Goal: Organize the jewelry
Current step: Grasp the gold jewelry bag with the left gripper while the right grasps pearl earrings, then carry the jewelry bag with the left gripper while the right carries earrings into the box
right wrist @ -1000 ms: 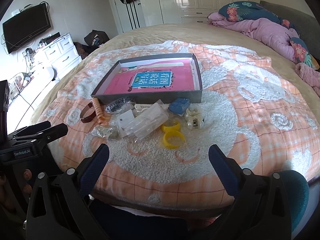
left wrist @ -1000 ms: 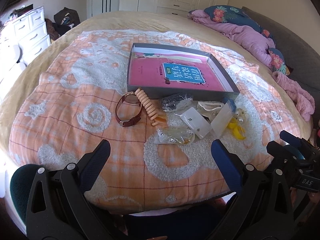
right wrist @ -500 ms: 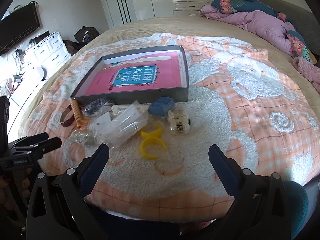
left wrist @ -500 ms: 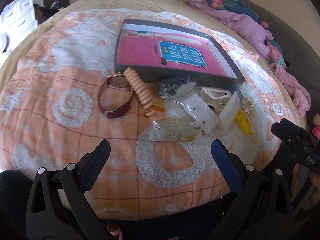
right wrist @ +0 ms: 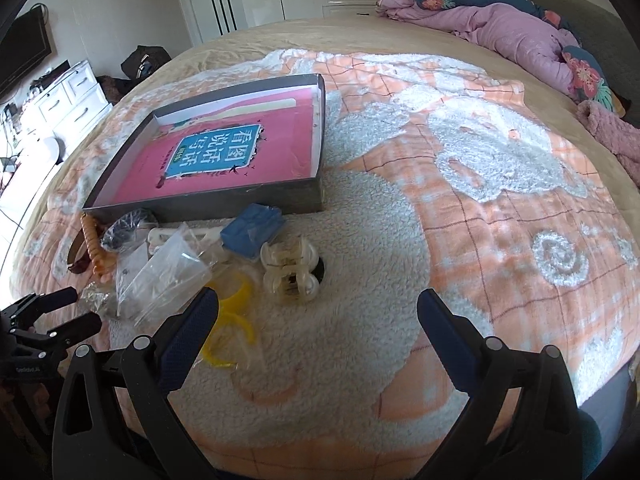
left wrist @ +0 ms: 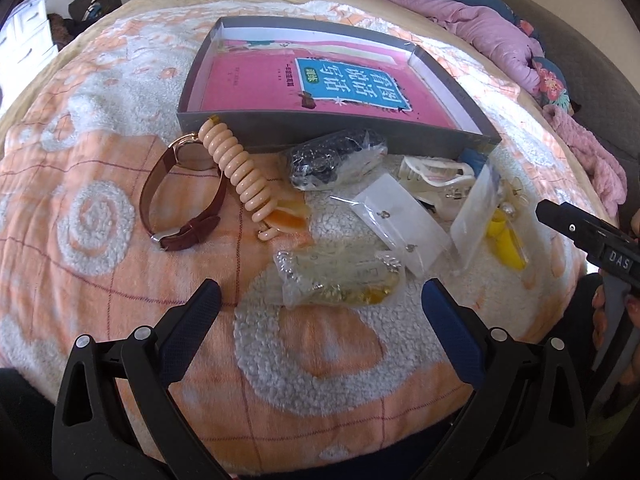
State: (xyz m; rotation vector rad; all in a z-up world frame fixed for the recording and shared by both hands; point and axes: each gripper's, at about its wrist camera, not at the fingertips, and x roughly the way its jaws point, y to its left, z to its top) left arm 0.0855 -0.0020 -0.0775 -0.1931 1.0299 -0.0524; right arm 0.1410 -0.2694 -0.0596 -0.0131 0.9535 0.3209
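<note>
While both grippers hang released, jewelry waits beside the shallow grey cardboard box (left wrist: 436, 130).
Left gripper (left wrist: 320, 304) nears a slippery clear plastic bag of gold chains (left wrist: 340, 278); it could slide away.

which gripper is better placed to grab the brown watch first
Left. The watch lies just ahead of the open left gripper, slightly to its left. From the right gripper, also open, it sits at the pile's far side, mostly hidden behind bags.
</note>
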